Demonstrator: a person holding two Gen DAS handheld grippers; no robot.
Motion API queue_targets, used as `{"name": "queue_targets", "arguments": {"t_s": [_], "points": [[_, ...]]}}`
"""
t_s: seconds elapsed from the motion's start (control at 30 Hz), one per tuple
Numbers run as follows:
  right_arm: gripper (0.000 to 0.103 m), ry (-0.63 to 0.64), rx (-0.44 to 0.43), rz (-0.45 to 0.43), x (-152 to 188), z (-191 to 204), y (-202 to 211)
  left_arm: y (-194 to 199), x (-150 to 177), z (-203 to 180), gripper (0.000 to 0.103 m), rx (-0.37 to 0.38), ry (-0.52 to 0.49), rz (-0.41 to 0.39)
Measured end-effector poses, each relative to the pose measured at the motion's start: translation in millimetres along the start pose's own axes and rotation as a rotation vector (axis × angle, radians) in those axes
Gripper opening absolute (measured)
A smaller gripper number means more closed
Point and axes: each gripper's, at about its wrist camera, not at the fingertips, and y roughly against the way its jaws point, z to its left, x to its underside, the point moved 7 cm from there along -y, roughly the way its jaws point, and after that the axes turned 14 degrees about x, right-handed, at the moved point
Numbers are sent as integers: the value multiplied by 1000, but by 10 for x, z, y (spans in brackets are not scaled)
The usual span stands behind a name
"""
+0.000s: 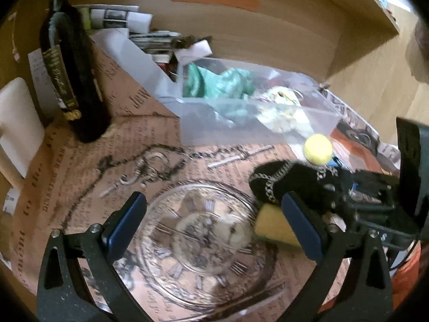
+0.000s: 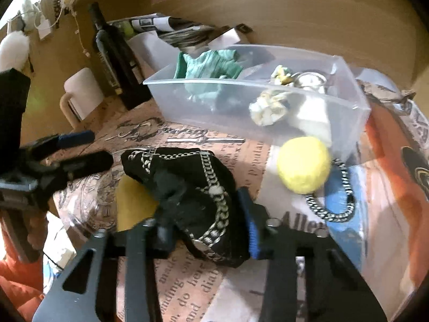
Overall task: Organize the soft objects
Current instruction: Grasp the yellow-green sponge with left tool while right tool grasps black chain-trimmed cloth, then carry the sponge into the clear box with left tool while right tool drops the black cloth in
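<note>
My right gripper point(image 2: 206, 230) is shut on a black cloth with chain-pattern trim point(image 2: 193, 187), held low over the table; the cloth also shows in the left wrist view point(image 1: 292, 182). A yellow sponge point(image 2: 134, 204) lies under it and shows in the left wrist view point(image 1: 273, 226). A yellow foam ball point(image 2: 303, 165) lies just right of the cloth, in front of a clear plastic bin point(image 2: 268, 86) holding a green cloth point(image 2: 211, 65) and a pale patterned cloth point(image 2: 268, 108). My left gripper point(image 1: 214, 222) is open and empty above a glass plate point(image 1: 203, 244), left of the cloth.
A dark wine bottle point(image 1: 69, 80) and a cream mug point(image 2: 80, 91) stand at the left. Papers and magazines point(image 1: 150, 37) are piled behind the bin by the wooden wall. A chain bracelet on a blue item point(image 2: 340, 201) lies at the right.
</note>
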Motion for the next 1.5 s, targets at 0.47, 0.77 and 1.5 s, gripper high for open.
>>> {"name": "queue_targets", "arguments": {"t_s": [0.47, 0.77, 1.5], "points": [[21, -122, 93, -156, -182, -416, 570, -332, 274, -471, 102, 98, -55, 87], [21, -156, 113, -183, -188, -538, 675, -488, 209, -583, 75, 117, -68, 53], [21, -164, 129, -277, -643, -708, 740, -169, -562, -392, 29, 72, -85, -101]]}}
